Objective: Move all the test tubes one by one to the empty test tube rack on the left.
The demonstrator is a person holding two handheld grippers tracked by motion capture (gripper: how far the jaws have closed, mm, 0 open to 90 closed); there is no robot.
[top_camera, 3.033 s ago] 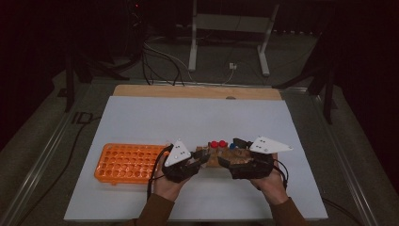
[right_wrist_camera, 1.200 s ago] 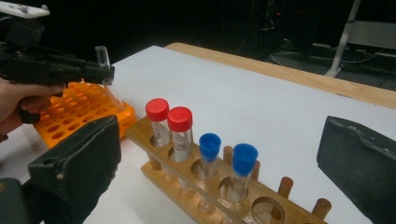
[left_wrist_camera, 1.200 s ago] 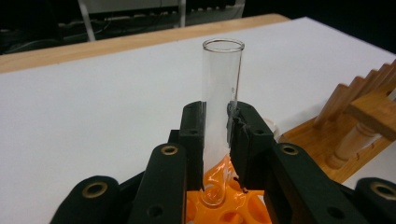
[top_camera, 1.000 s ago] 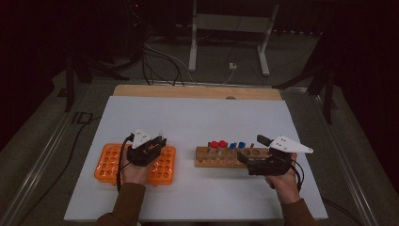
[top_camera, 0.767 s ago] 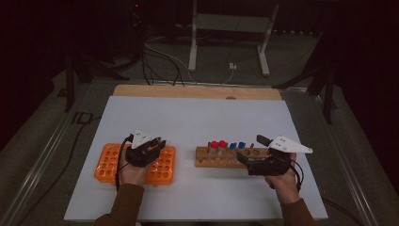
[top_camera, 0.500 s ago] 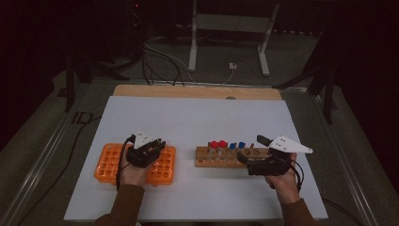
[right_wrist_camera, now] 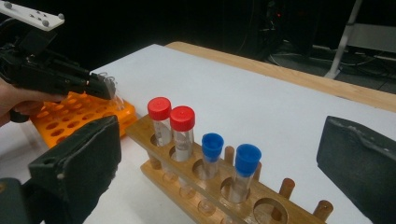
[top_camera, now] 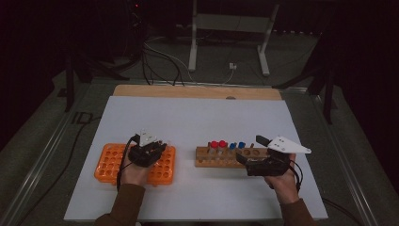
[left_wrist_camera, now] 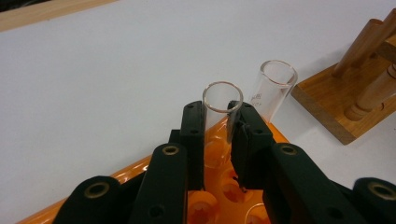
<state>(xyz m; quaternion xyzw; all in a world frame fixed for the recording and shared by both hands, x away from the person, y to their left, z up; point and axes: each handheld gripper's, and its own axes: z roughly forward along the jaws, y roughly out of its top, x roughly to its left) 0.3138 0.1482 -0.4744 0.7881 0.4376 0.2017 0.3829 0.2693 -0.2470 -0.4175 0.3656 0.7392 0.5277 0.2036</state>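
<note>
Between L tool [left_wrist_camera: 218,135] jaws: uncapped tube [left_wrist_camera: 222,100]

A white table [top_camera: 197,117] carries an orange rack [top_camera: 110,165] near its front left corner and a wooden rack [top_camera: 216,157] toward the front right. Two red-capped tubes [top_camera: 218,145] and two blue-capped tubes [top_camera: 237,146] stand in the wooden rack. The left gripper [top_camera: 160,145] hangs over the orange rack's right end. The right gripper [top_camera: 241,158] sits at the wooden rack's right end. Cables [top_camera: 160,56] trail on the floor beyond the far edge.
</note>
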